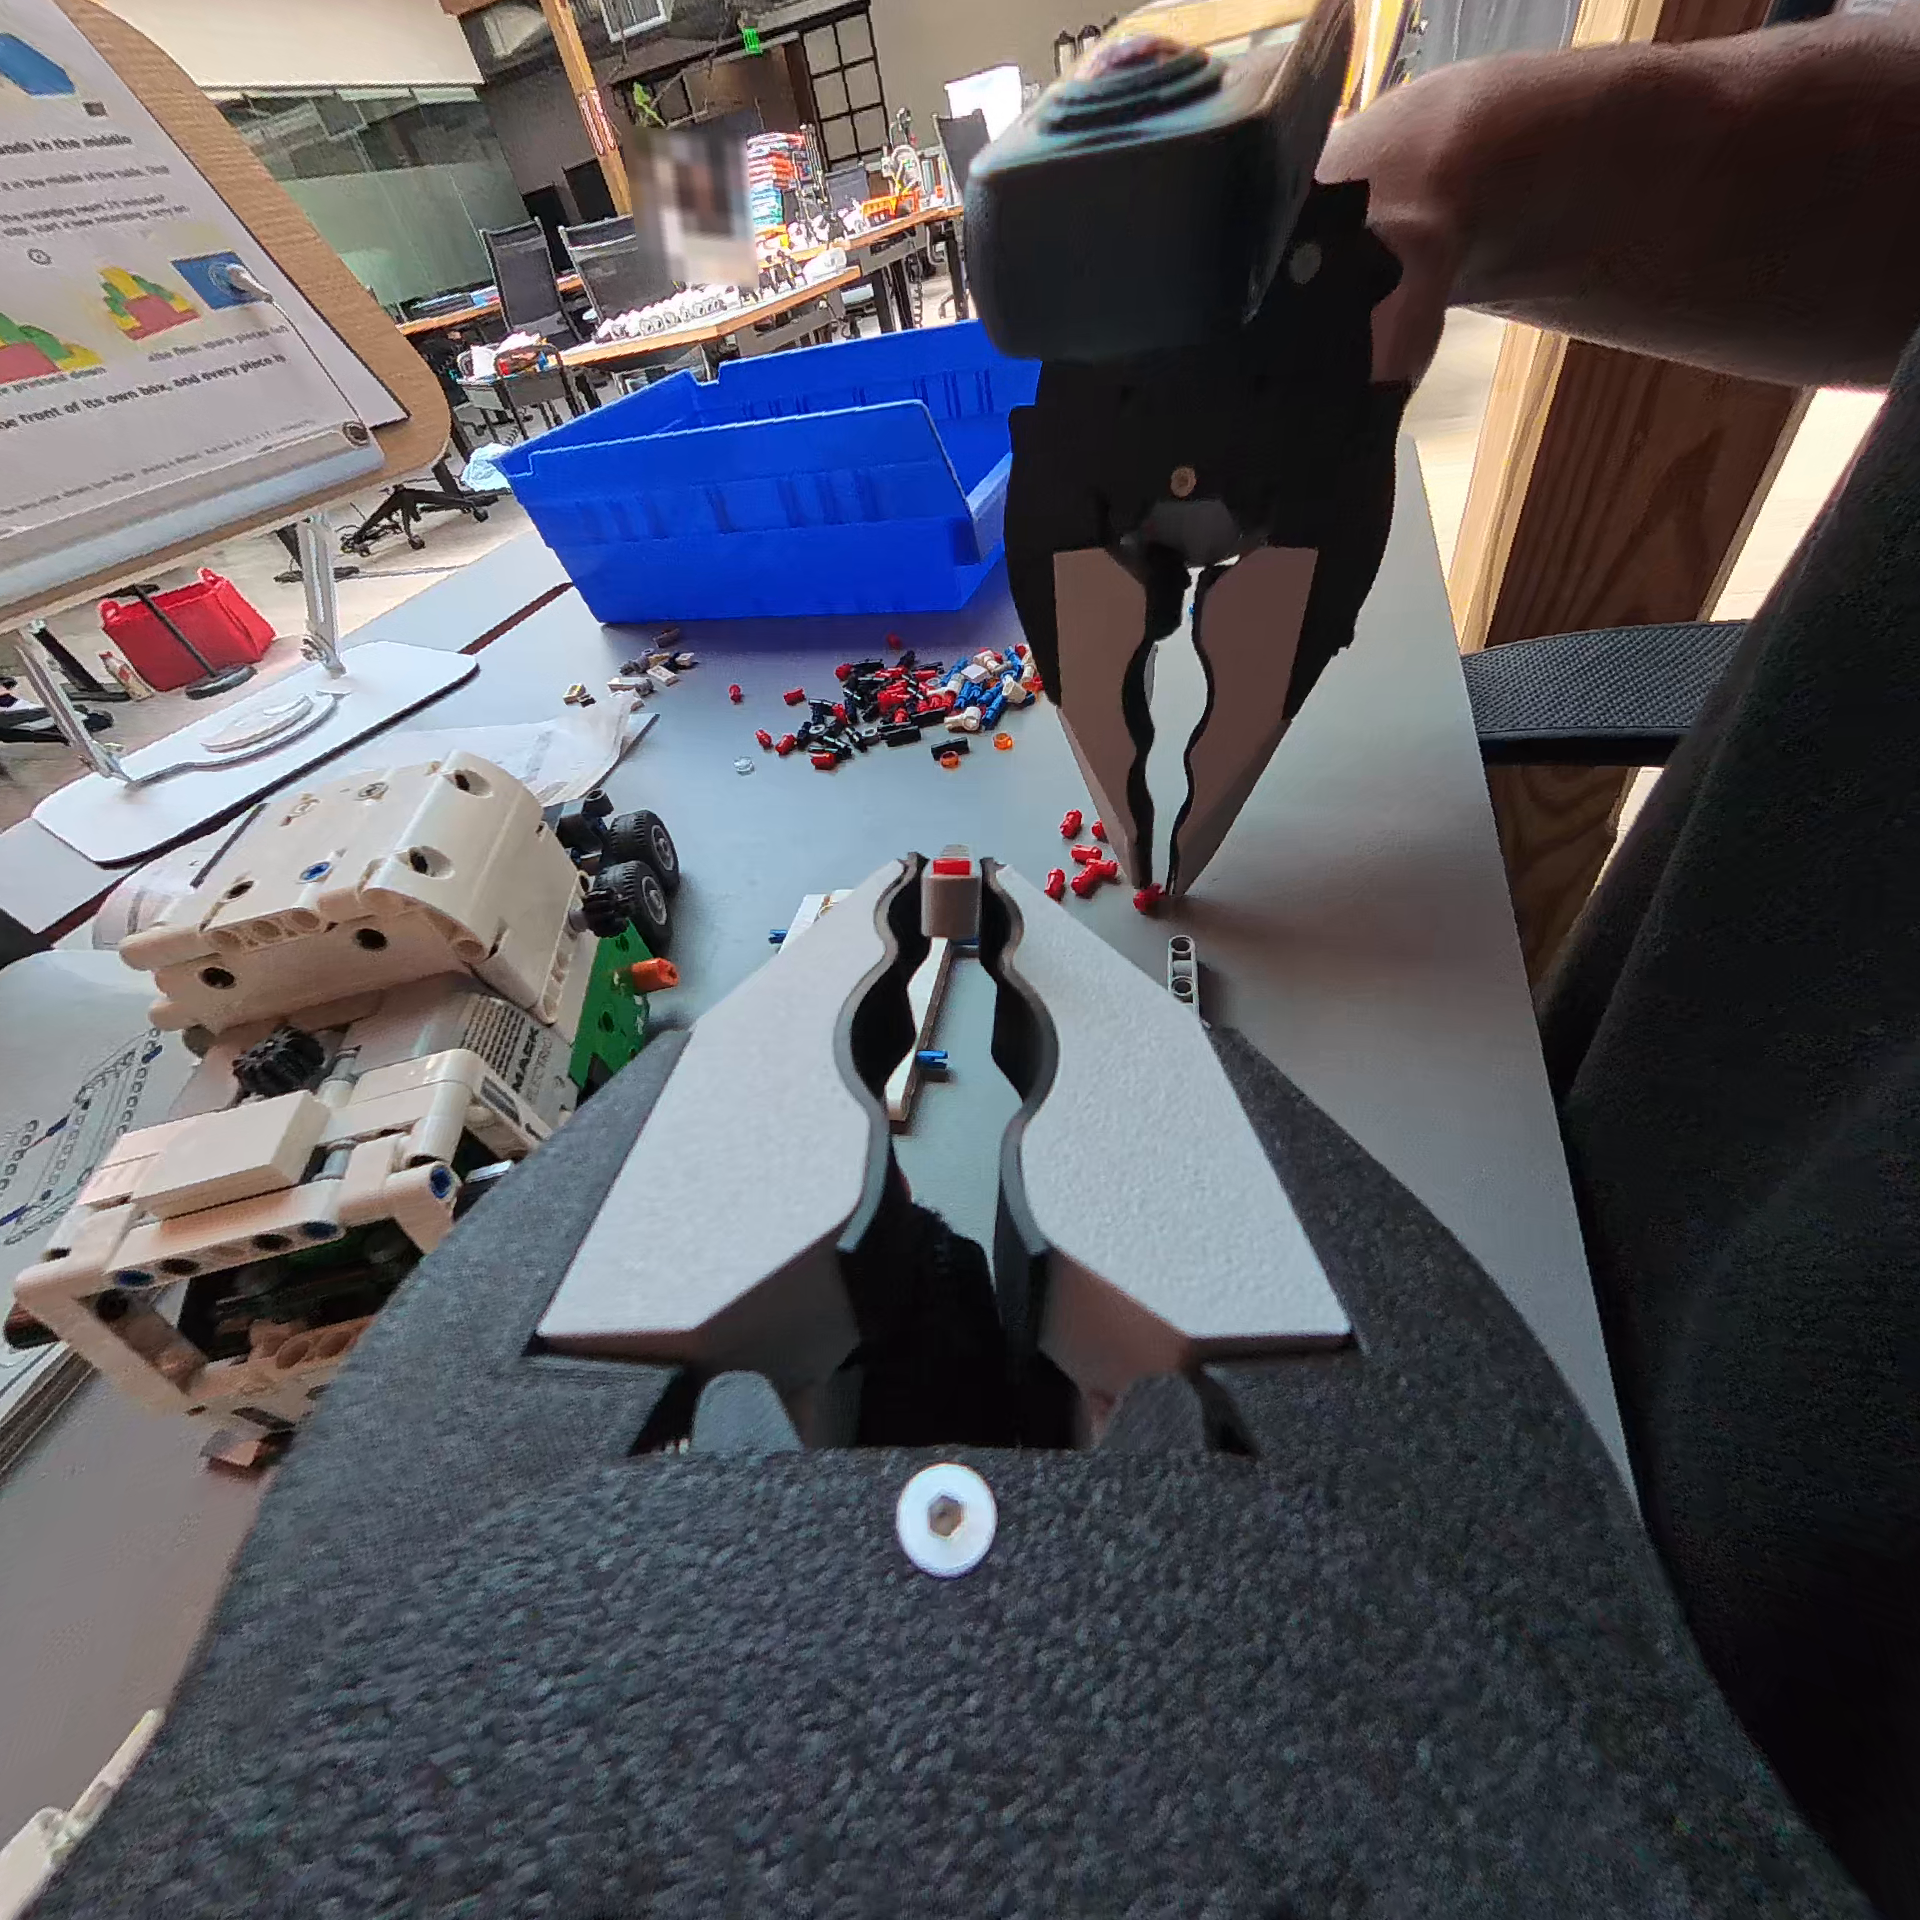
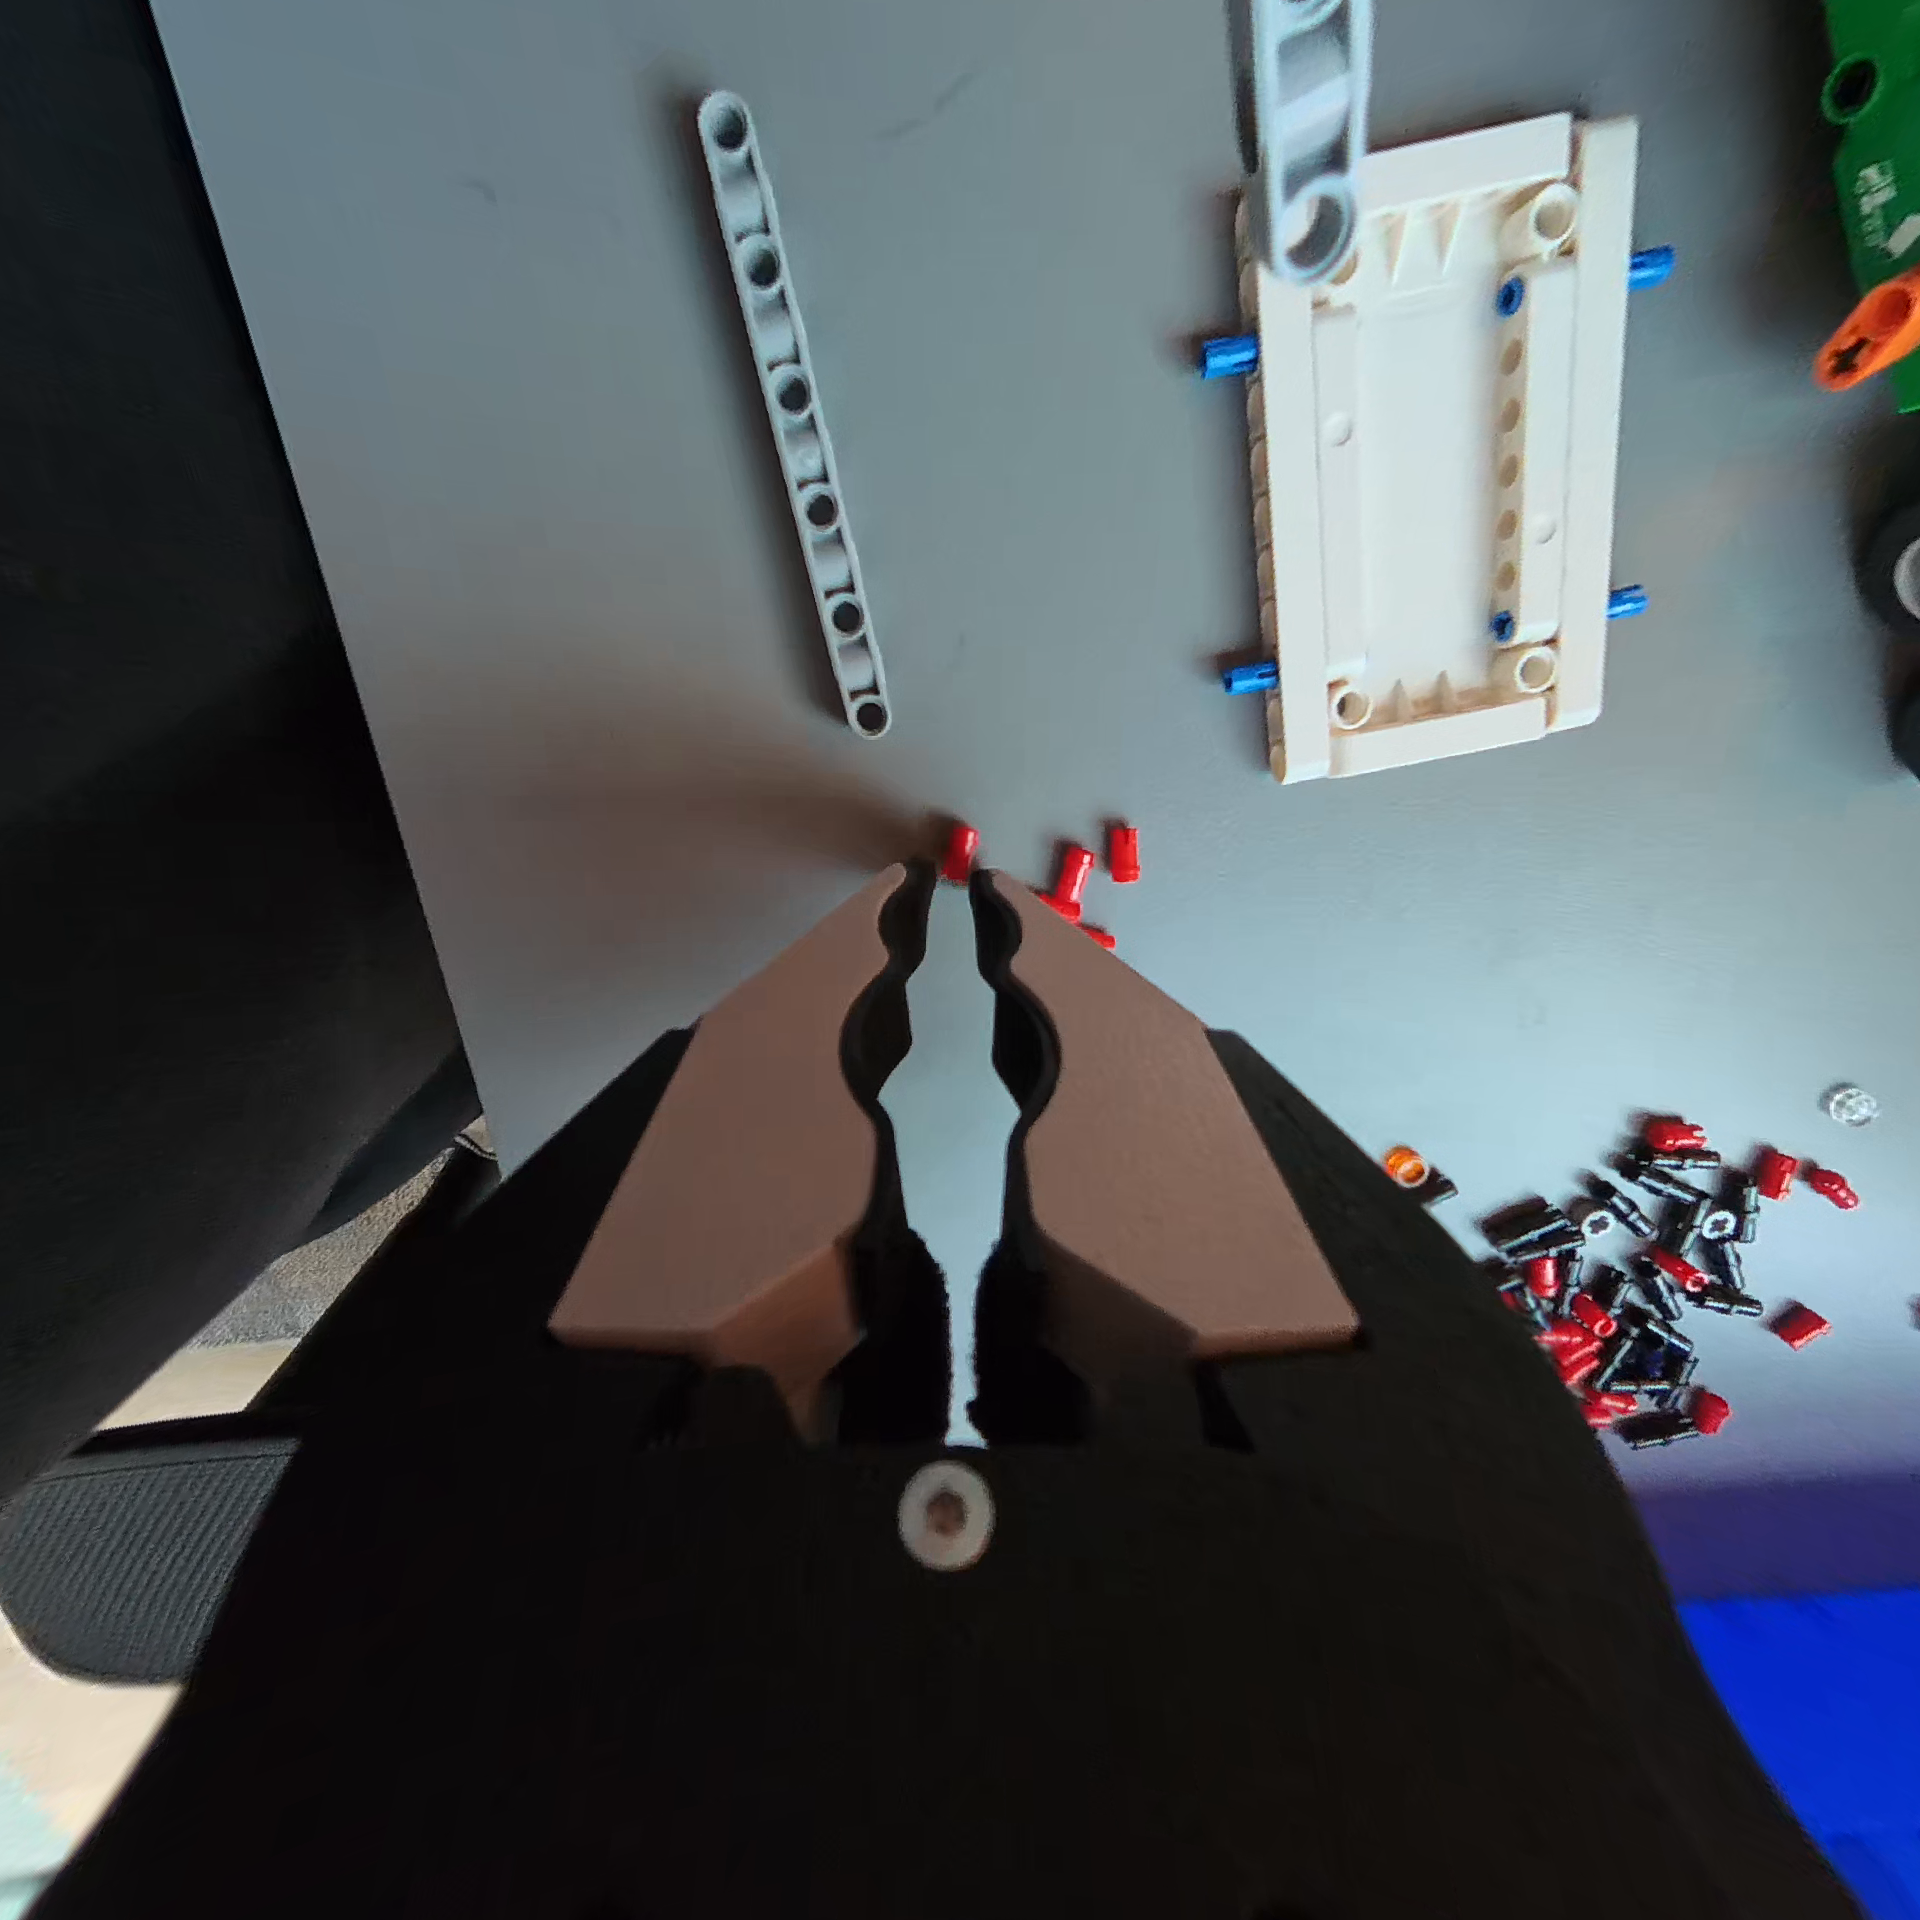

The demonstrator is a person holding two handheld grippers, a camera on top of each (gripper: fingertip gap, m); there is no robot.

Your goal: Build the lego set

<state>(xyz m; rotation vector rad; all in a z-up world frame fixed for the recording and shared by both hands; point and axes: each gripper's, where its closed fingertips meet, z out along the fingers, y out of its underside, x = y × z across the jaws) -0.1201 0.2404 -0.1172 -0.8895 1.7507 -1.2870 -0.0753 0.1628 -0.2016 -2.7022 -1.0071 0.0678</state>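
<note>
My left gripper [image 1: 951,883] is shut on a short grey beam [image 1: 948,902] with a red bit on its top end. It holds the beam upright over a white panel [image 2: 1434,468] that has blue pins in its sides. The beam's lower end shows in the right wrist view [image 2: 1304,135]. My right gripper [image 2: 945,878] points down at the table. Its jaws stand narrowly apart, with a red pin [image 2: 958,852] on the table right at the tips. It also shows in the left wrist view [image 1: 1155,894], to the right of the left gripper.
A few more red pins [image 2: 1075,873] lie beside the tips. A long grey beam [image 2: 795,416] lies near the table's edge. A pile of red and black pins [image 2: 1652,1278], a blue bin [image 1: 769,488], the white truck model [image 1: 343,997] and an instruction stand [image 1: 156,260] are around. My right fingertips sit around 12 cm from my left ones.
</note>
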